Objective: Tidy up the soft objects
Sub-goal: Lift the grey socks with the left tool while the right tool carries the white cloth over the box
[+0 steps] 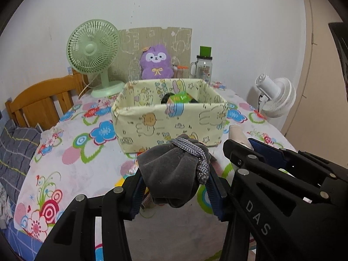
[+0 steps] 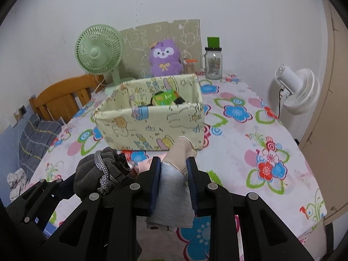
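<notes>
My left gripper is shut on a grey velvet drawstring pouch with a grey braided cord, held above the table just in front of the box. My right gripper is shut on a pale beige and white cloth bundle, whose tip pokes up past the pads. The two grippers hang side by side; the right gripper shows to the right of the pouch. A pale yellow fabric storage box with cartoon prints stands mid-table, with a green packet and dark items inside.
A floral tablecloth covers the table. At the back stand a green desk fan, a purple plush toy against cardboard, and a glass jar with a green lid. A white fan stands right; a wooden chair left.
</notes>
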A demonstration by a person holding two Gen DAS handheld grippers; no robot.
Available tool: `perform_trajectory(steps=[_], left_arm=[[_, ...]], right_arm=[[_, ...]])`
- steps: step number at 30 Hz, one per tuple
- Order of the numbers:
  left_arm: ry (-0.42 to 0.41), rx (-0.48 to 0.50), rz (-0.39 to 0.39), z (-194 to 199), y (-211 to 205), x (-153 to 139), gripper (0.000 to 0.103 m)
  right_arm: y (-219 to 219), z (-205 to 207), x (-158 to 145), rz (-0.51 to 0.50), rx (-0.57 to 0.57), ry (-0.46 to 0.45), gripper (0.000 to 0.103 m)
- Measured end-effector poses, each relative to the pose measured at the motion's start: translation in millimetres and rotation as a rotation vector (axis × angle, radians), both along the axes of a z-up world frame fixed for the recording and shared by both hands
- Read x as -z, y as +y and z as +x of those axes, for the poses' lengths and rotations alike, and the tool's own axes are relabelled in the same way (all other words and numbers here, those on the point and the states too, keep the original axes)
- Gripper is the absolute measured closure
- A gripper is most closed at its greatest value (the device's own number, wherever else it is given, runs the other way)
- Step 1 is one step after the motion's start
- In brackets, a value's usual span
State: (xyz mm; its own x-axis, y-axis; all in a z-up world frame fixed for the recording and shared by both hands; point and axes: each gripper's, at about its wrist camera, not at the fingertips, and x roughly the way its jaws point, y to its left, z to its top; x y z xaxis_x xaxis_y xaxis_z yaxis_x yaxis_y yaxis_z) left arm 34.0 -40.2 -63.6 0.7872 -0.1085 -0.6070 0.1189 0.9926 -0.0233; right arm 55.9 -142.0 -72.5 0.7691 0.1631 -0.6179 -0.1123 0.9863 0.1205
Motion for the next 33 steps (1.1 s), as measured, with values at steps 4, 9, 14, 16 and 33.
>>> perform_trajectory(steps=[4,9,14,16,33], left_arm=[[-0.019,0.003,0.002,0,0,-12,0.051],[-0.041,0.005,0.004,3,0,-27,0.051],[-0.057,0.013,0.002,5,0,-42,0.051],[-0.064,0.015,0.004,7,-1,-48,0.051],[-0.102,0.021,-0.005,22,5,-77,0.051]], right_arm=[[0,1,-11,0.001,0.001,-0.017,0.076],[-1,3,-27,0.003,0.004,-0.041,0.076],[0,4,-44,-0.005,0.007,-0.064,0.076],[-1,5,-50,-0.003,0.006,-0.073,0.076],[8,25,-82,-0.016,-0.044,-0.113,0.076]])
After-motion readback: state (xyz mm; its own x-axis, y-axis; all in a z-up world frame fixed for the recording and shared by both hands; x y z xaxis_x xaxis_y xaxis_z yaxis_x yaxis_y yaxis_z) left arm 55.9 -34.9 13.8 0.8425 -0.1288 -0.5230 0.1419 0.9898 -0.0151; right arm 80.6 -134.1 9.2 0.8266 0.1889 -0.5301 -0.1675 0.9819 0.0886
